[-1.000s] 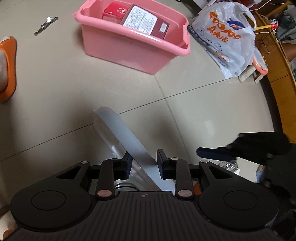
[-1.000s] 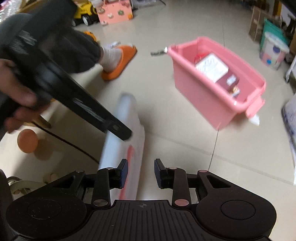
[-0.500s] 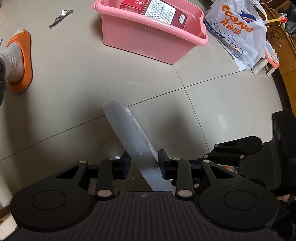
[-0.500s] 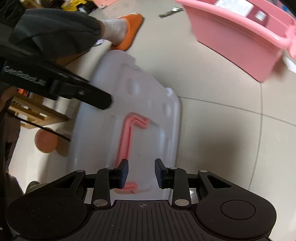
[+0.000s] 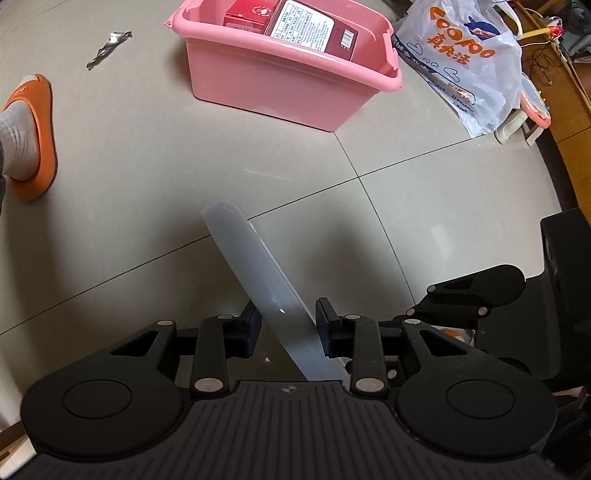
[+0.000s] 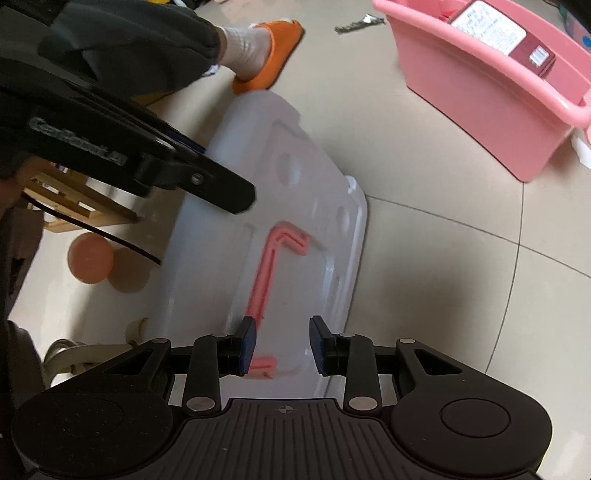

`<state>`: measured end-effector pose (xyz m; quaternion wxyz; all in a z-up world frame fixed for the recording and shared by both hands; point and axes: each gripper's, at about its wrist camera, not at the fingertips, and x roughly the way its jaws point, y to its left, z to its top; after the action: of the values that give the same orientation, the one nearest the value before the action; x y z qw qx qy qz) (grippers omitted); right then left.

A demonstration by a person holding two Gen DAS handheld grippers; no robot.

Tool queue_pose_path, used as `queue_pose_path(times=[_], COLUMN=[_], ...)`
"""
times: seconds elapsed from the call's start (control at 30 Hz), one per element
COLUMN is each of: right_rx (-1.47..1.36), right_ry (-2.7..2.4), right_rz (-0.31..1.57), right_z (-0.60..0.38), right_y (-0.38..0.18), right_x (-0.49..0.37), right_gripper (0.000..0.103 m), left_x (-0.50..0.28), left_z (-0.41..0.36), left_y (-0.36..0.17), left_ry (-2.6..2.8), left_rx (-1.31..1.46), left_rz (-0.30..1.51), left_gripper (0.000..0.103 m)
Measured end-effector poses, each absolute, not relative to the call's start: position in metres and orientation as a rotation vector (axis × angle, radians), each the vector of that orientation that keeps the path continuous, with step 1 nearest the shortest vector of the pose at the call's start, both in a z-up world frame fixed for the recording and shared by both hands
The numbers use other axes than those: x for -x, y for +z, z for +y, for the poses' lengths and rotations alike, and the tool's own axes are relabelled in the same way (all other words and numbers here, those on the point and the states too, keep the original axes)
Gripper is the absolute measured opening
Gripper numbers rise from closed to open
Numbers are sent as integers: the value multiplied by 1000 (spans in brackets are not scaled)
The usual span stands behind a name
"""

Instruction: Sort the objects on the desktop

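The left gripper (image 5: 286,328) holds the edge of the white lid (image 6: 280,229) between its fingers. The right gripper (image 6: 282,341) hovers open over the lid's pink handle (image 6: 267,269). The pink bin (image 5: 284,77) sits at 12 o'clock.

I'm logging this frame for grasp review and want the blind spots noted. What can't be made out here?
- Left tongs on the white lid: left wrist view shows the lid edge-on, so pad contact is unclear.
- Right tongs: the lid's near edge is hidden behind the tool body, right wrist view.
- Pink bin: walls hide everything below the red boxes.
- Box label print: too small to read.
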<state>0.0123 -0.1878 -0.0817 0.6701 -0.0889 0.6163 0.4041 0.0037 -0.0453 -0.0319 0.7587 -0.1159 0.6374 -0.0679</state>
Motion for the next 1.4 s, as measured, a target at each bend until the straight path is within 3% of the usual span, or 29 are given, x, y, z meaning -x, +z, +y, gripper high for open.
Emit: queue_pose_path(times=[0.3,0.67,1.4], right_rx=[196,187,205], right_ry=[774,667,569], right_rz=[1455,1465,1324], right_z=[-199,-219,-233], right_y=[-110,-113,-87], right_x=[-9,0,-3], right_gripper=[30,30,32], left_x=[-5,-23,-37], left_z=[-37,-47,-66], left_y=[-48,-67,-6], left_ry=[-101,-144,-360], left_rx=[287,358,355], left_rz=[1430,1389,1166], left_gripper=[34,23,16])
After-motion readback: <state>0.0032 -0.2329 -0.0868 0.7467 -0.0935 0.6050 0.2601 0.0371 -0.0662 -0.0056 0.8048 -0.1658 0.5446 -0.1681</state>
